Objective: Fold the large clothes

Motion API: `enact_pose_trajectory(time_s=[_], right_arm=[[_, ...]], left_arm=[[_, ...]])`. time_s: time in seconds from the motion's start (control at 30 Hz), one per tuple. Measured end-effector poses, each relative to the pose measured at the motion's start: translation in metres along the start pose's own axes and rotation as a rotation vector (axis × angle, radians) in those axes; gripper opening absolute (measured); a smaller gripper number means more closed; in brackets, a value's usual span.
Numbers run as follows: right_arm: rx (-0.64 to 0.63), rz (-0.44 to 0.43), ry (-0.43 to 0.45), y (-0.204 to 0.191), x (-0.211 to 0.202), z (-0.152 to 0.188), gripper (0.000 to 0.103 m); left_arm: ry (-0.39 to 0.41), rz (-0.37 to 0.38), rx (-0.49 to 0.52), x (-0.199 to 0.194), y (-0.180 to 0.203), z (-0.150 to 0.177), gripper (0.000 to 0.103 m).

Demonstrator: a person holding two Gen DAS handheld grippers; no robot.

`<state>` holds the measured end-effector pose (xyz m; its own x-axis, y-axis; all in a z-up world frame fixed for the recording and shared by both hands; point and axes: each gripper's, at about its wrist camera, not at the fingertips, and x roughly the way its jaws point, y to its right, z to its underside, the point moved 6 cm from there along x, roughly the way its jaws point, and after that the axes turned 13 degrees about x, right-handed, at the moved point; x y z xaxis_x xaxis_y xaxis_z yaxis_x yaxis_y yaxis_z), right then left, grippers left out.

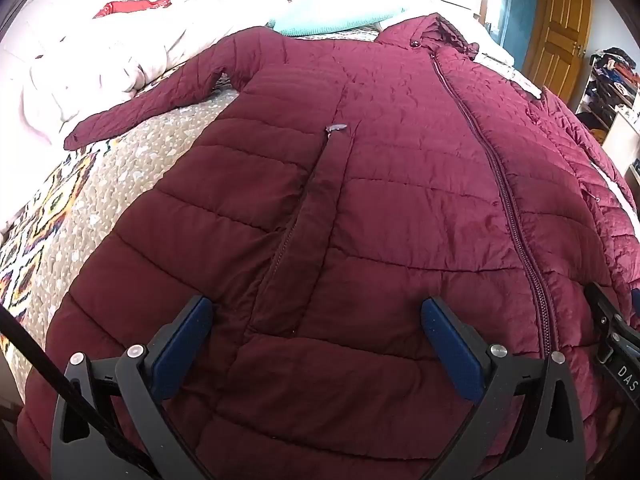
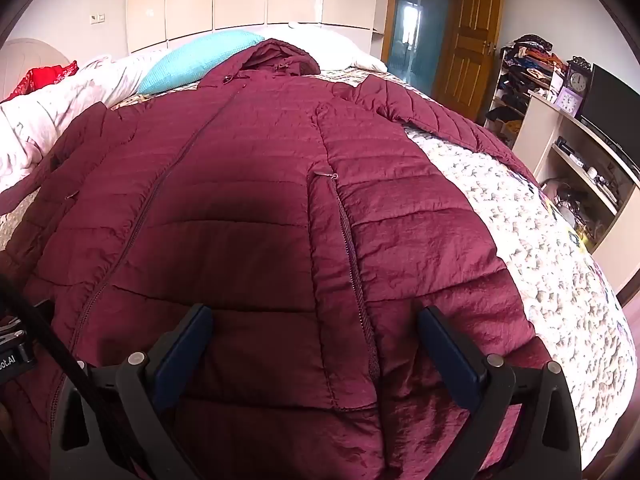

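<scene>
A maroon quilted puffer jacket (image 1: 380,184) lies spread front-up on the bed, zipped, with its hood (image 1: 436,30) at the far end. One sleeve (image 1: 156,102) stretches out to the left. My left gripper (image 1: 318,312) hovers open over the jacket's lower left panel, near a pocket zipper (image 1: 316,192). In the right wrist view the same jacket (image 2: 260,208) fills the frame, and my right gripper (image 2: 314,318) stands open above its lower right panel beside the pocket zipper (image 2: 352,256). The other sleeve (image 2: 440,116) lies out to the right. Nothing sits between either pair of fingers.
The patterned bedspread (image 2: 540,264) shows beside the jacket. A turquoise pillow (image 2: 200,60), white bedding (image 1: 80,68) and a red cloth (image 1: 132,6) lie at the bed's head. Shelves with clutter (image 2: 576,168), a clock (image 2: 578,76) and a wooden door (image 2: 468,40) stand to the right.
</scene>
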<state>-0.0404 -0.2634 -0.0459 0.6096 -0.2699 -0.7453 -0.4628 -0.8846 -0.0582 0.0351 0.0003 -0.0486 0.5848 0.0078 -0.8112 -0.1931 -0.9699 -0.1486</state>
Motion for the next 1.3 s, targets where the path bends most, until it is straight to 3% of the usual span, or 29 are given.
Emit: enact_pose_trajectory(time_s=[0.57, 0.9, 1.3], right_arm=[[0.002, -0.003, 0.005, 0.0007, -0.0006, 0.0006, 0.103], [0.002, -0.003, 0.005, 0.0004, -0.0005, 0.0004, 0.103], [0.003, -0.005, 0.006, 0.0003, -0.0005, 0.0003, 0.103]], left_arm=[[-0.003, -0.006, 0.001, 0.0001, -0.0003, 0.0023, 0.103], [-0.05, -0.025, 0.021, 0.0032, 0.0002, -0.0018, 0.103], [-0.03, -0.019, 0.032, 0.0029, 0.0016, 0.0012, 0.103]])
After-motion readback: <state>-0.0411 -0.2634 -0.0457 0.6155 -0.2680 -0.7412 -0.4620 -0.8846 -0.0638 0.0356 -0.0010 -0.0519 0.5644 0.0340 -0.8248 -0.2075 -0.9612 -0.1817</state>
